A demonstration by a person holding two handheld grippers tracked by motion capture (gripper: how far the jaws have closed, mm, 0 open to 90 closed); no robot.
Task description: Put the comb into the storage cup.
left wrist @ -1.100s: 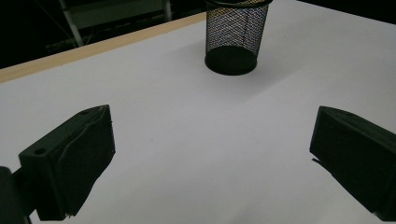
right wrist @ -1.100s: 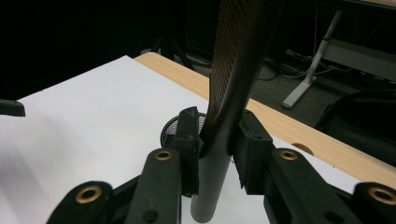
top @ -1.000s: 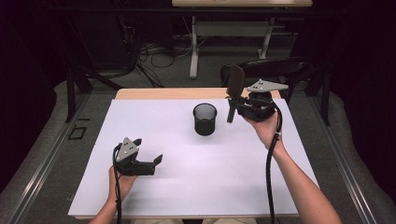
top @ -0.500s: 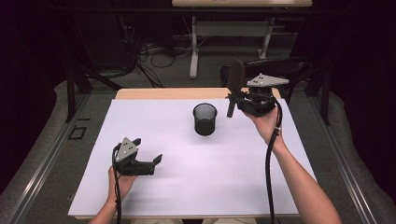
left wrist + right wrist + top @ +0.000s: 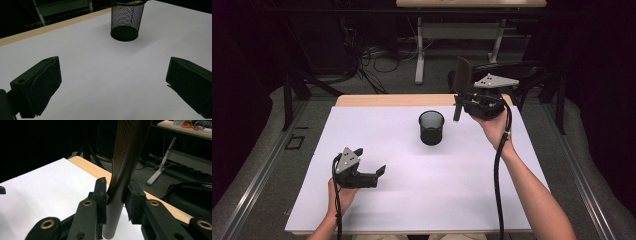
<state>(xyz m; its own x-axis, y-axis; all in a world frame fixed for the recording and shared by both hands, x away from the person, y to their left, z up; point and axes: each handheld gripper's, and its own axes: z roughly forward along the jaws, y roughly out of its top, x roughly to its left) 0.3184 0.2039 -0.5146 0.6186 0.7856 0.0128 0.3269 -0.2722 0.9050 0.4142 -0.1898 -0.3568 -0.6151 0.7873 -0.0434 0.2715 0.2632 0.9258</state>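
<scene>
Black hairbrush [image 5: 125,157] pinched in R gripper [image 5: 117,200]; L gripper [image 5: 112,85] spread, nr mesh cup [image 5: 127,21].

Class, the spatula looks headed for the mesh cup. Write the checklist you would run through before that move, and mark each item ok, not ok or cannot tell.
1. Right gripper shut on the spatula at its neck: ok.
2. Spatula upright, handle end down: ok.
3. Mesh cup upright, mouth open: ok.
4. Handle over the cup's mouth: not ok; it hangs to the cup's right.
5. Cup empty: cannot tell.
6. Left gripper open, apart from the cup: ok.
</scene>
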